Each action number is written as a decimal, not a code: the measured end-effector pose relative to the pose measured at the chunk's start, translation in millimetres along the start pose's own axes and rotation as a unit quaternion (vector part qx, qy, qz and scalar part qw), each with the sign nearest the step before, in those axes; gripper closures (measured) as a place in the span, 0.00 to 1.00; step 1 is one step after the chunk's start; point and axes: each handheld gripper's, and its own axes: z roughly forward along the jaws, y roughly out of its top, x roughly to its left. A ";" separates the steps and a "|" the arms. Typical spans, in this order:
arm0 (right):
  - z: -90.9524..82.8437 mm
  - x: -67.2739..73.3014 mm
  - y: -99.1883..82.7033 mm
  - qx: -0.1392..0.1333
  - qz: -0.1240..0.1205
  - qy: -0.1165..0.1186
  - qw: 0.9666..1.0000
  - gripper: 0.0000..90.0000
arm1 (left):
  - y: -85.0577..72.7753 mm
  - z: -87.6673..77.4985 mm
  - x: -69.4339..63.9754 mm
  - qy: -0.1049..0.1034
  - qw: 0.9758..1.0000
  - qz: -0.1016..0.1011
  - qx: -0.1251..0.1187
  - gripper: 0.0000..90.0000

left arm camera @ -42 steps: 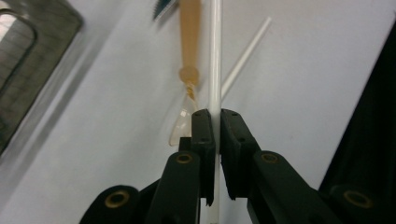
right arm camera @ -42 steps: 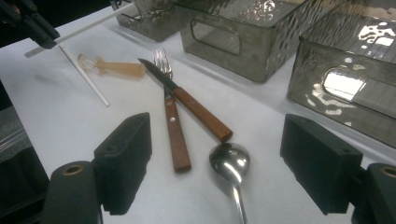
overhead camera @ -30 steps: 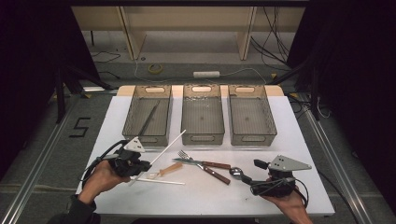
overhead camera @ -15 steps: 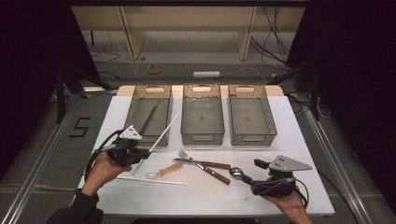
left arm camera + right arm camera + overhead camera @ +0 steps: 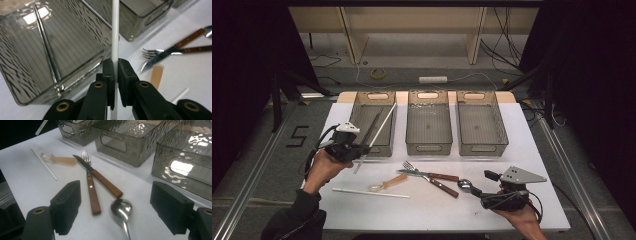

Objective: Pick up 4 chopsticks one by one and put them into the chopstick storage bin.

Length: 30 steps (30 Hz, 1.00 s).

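Black jaws of the left gripper (image 5: 115, 75) are pinched on a thin white stick (image 5: 115, 30), which runs straight up between the pads in the left gripper view. From above, the left gripper (image 5: 358, 152) sits at the left of the desk (image 5: 532, 145), just before the near wall of the left bin (image 5: 384, 142), and the white stick (image 5: 382, 125) slants up and away from it, its far end over that bin. Inside the left bin lie dark metal chopsticks (image 5: 46, 47), leaning along the floor toward the near corner.

Farther out on the desk, a second white stick (image 5: 371, 192) lies flat near the person's left forearm, with a small pale-handled spoon (image 5: 387, 183) just beyond it. A fork (image 5: 412, 166) and a knife (image 5: 427, 175), both with brown wooden handles, lie crossed at mid-desk. A middle bin (image 5: 429, 145) and a right bin (image 5: 482, 145) stand in a row beside the left one.

At the right, the right gripper (image 5: 117, 207) rests low with its jaws spread wide, nothing between the pads. A metal spoon (image 5: 121, 210) lies on the desk in the gap before them, bowl pointing away.
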 end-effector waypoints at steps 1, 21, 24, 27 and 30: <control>0.0 0.0 0.1 0.001 0.001 0.000 1.000 0.29 | 2.2 0.4 1.9 0.000 1.000 -0.003 -0.003 0.94; 0.7 -2.1 -0.7 0.004 0.008 0.001 1.000 0.29 | 39.8 -2.1 40.7 0.037 0.998 -0.038 -0.027 0.94; 0.8 -1.8 -0.6 0.003 0.005 0.001 1.000 0.29 | 45.7 1.3 45.7 0.041 0.998 -0.040 -0.028 0.94; 0.6 -1.8 -0.5 0.002 0.006 0.001 1.000 0.29 | 48.0 3.5 48.3 0.044 0.998 -0.045 -0.030 0.94; 0.2 -1.7 -0.5 0.002 0.006 0.002 1.000 0.29 | 52.1 7.2 54.0 0.051 0.997 -0.049 -0.028 0.94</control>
